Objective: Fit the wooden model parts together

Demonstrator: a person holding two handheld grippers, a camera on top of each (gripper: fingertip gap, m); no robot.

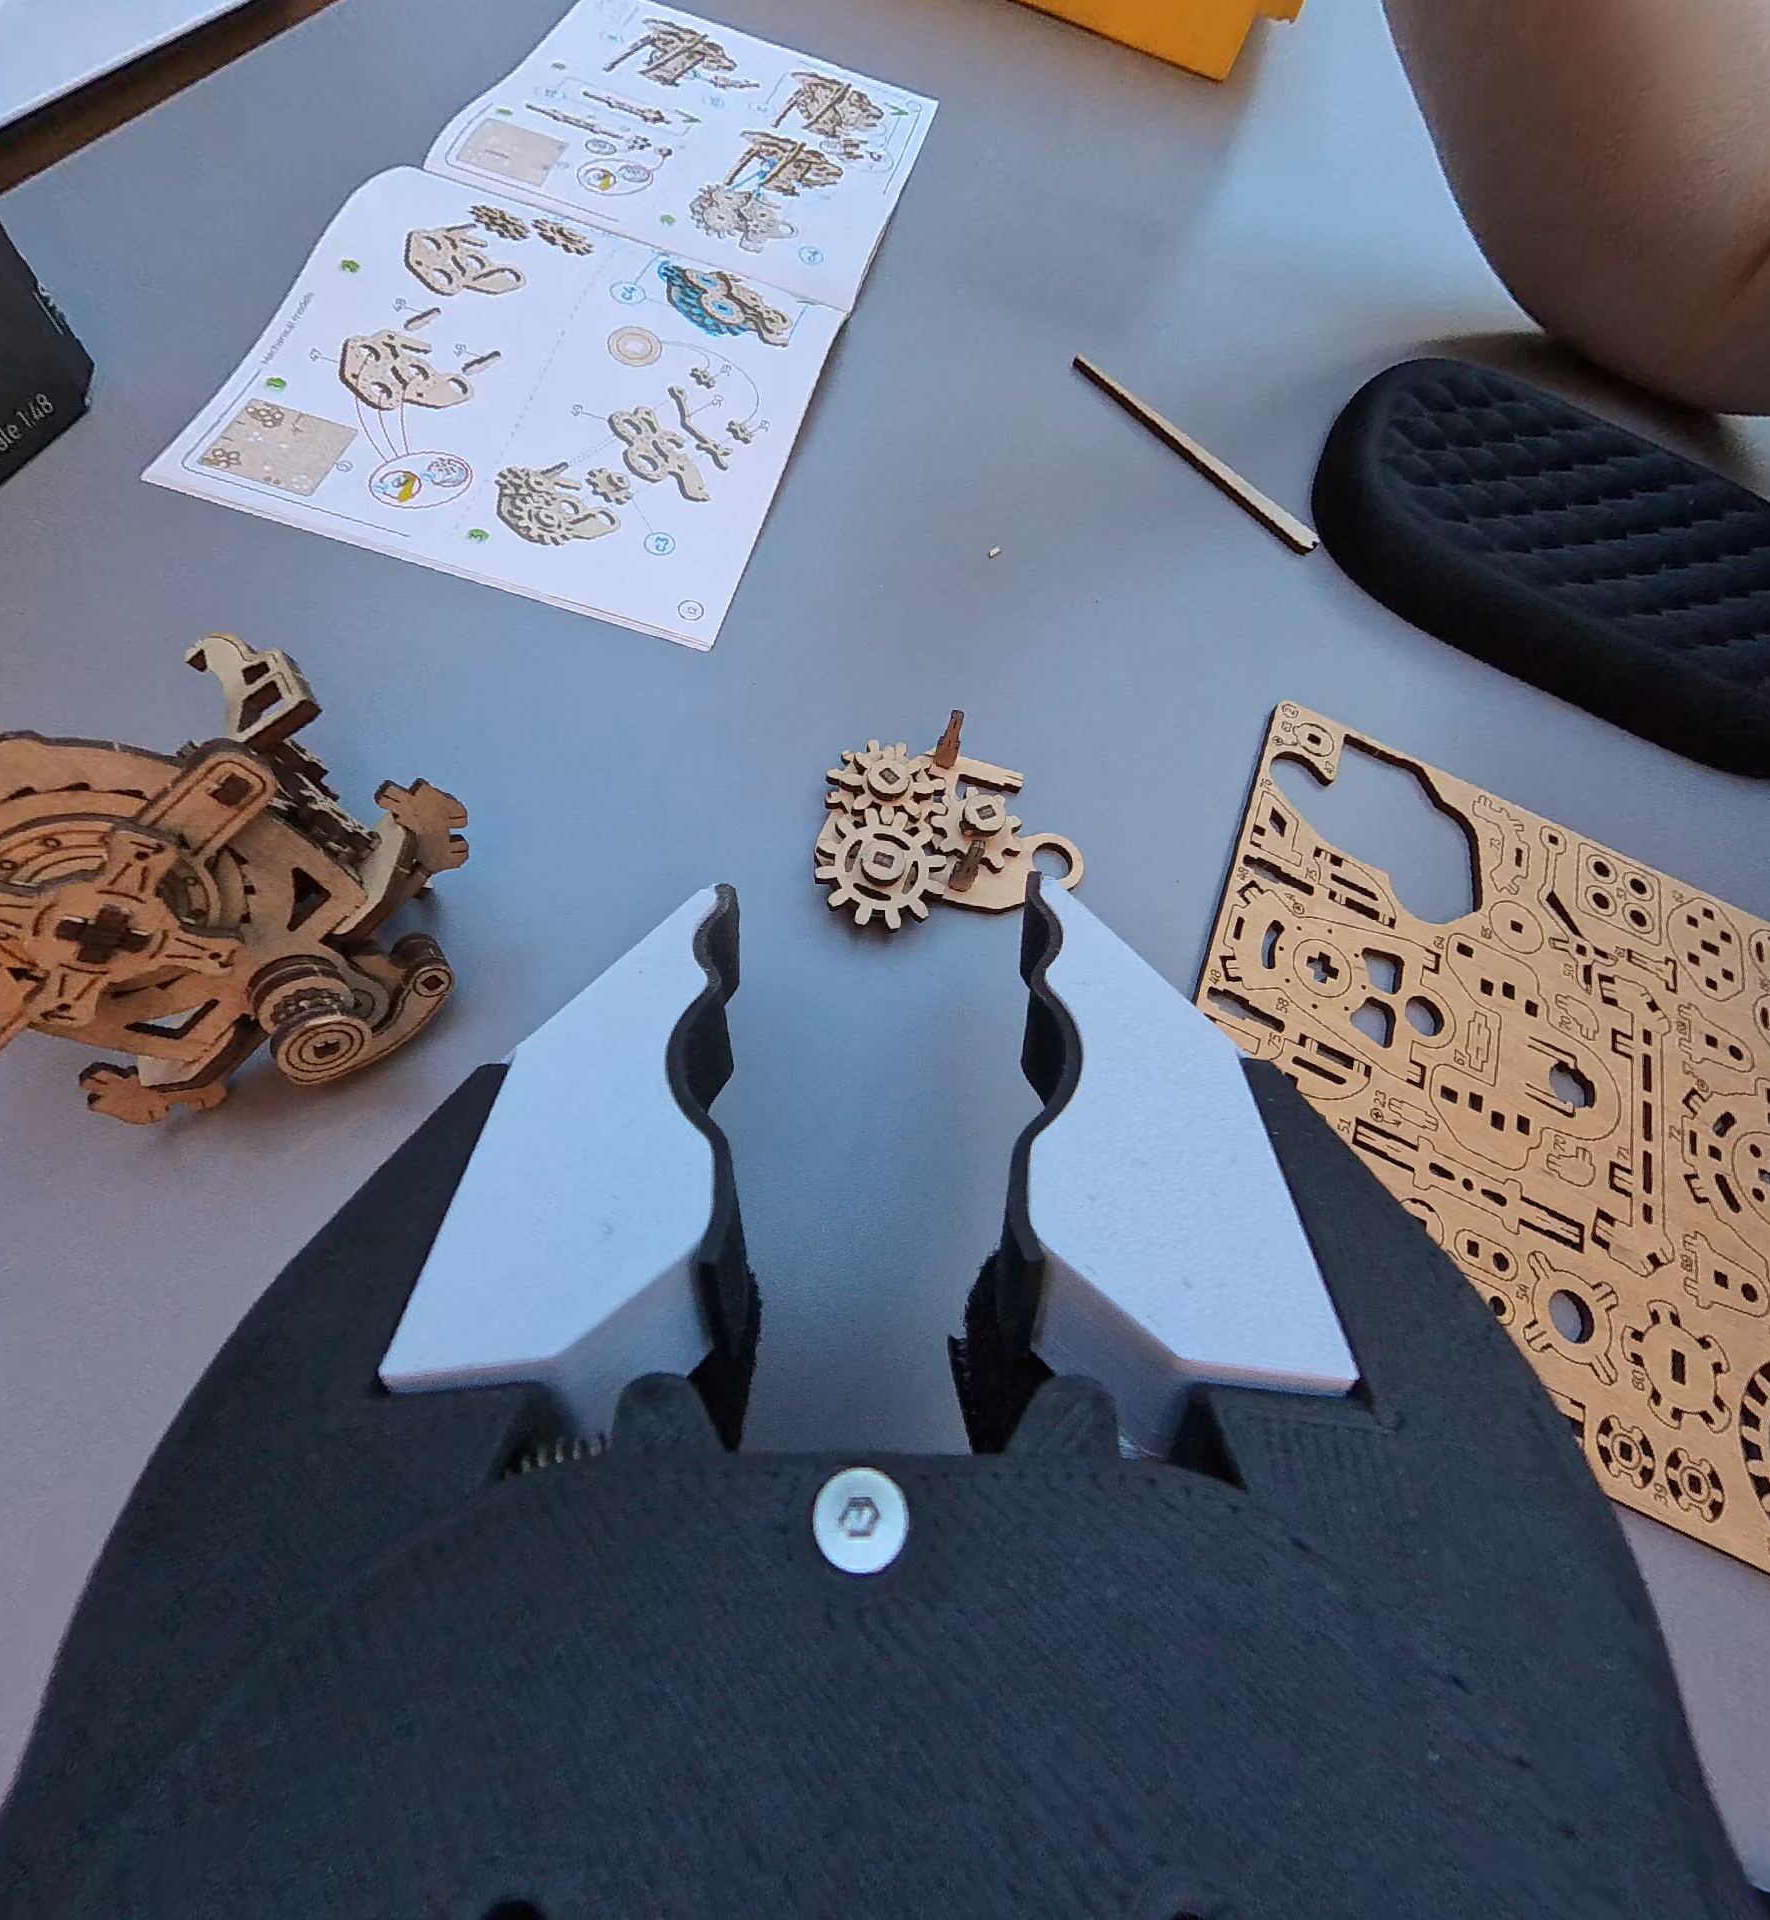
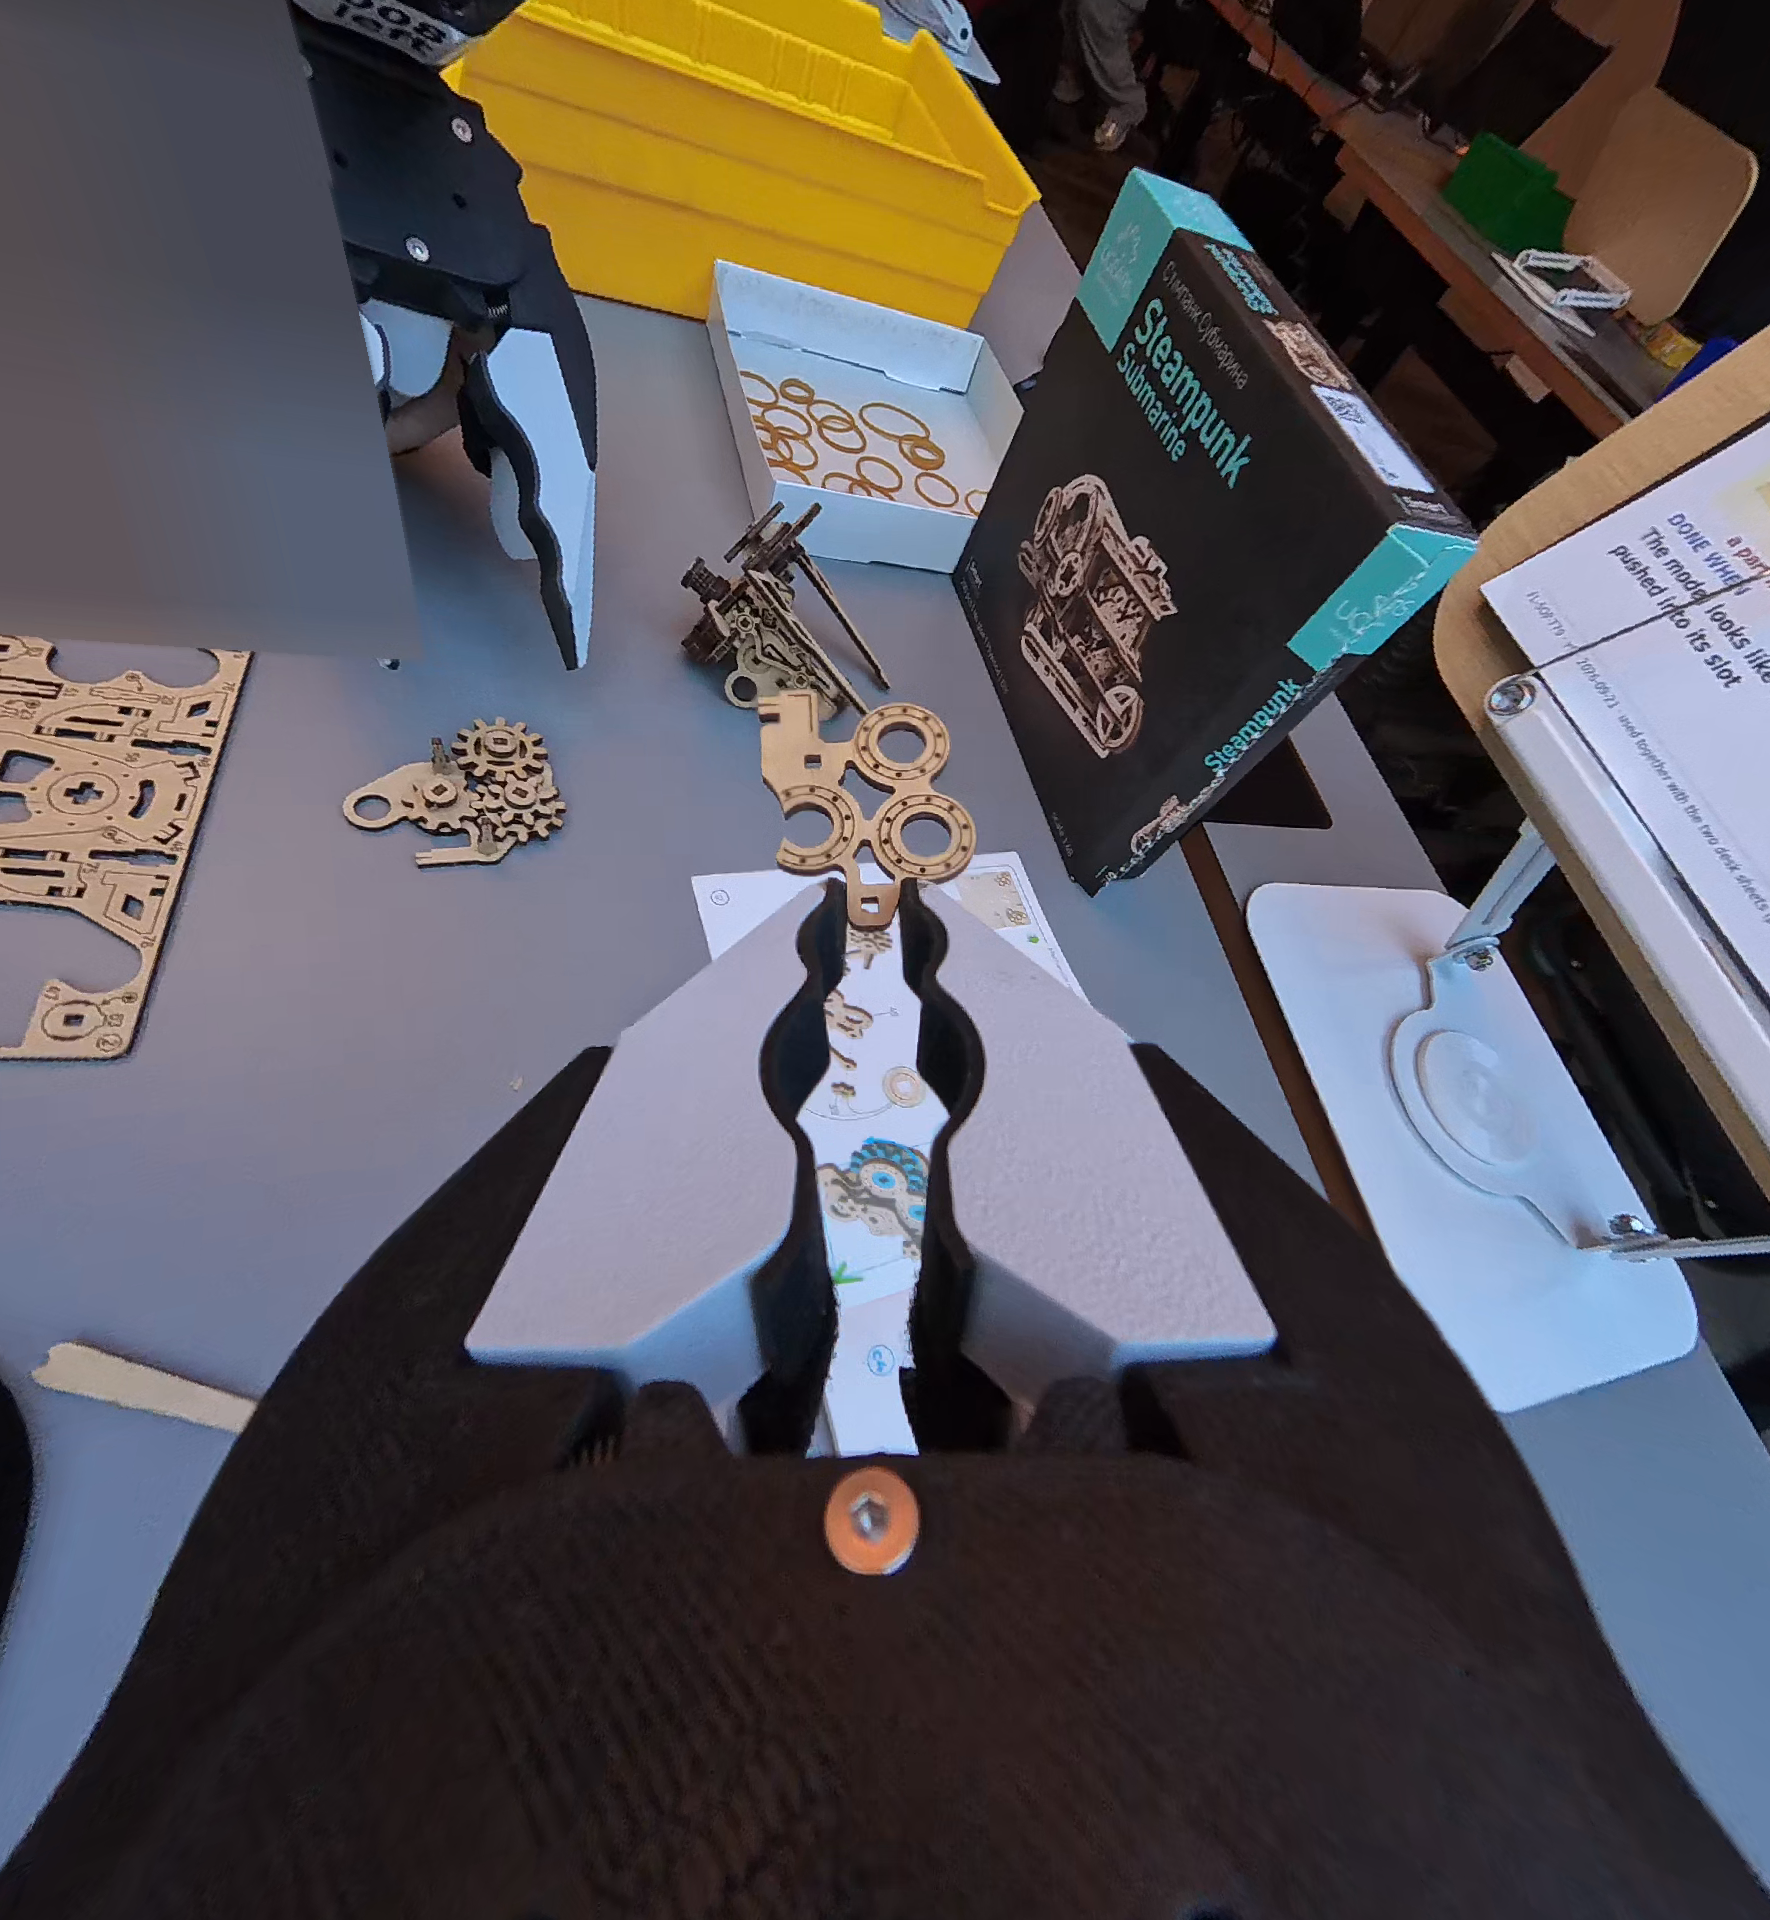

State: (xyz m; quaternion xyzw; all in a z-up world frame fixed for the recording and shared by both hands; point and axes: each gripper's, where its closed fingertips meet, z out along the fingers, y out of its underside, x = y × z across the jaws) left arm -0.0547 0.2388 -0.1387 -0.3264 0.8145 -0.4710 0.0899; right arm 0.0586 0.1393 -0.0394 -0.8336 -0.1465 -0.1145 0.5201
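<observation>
Meanwhile left tongs (image 1: 879, 904) gape empty over the gear cluster (image 1: 922, 831); right tongs (image 2: 873, 902) pinch a three-ringed plate (image 2: 865, 795).

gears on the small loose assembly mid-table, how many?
3 visible on the gear assembly: one large gear nearest the left gripper, one upper gear behind it, one smaller gear to the right. More could be hidden underneath.

Two wrist cameras, each angled down along its own fingers at the grey table (image 1: 943, 644)

Both sit close above it — facing roughly opposite ways — and share the gear cluster (image 1: 912, 842) (image 2: 465, 795), parts sheet (image 1: 1546, 1122) (image 2: 50, 821) and instruction booklet (image 1: 548, 343) (image 2: 876, 1174).
</observation>
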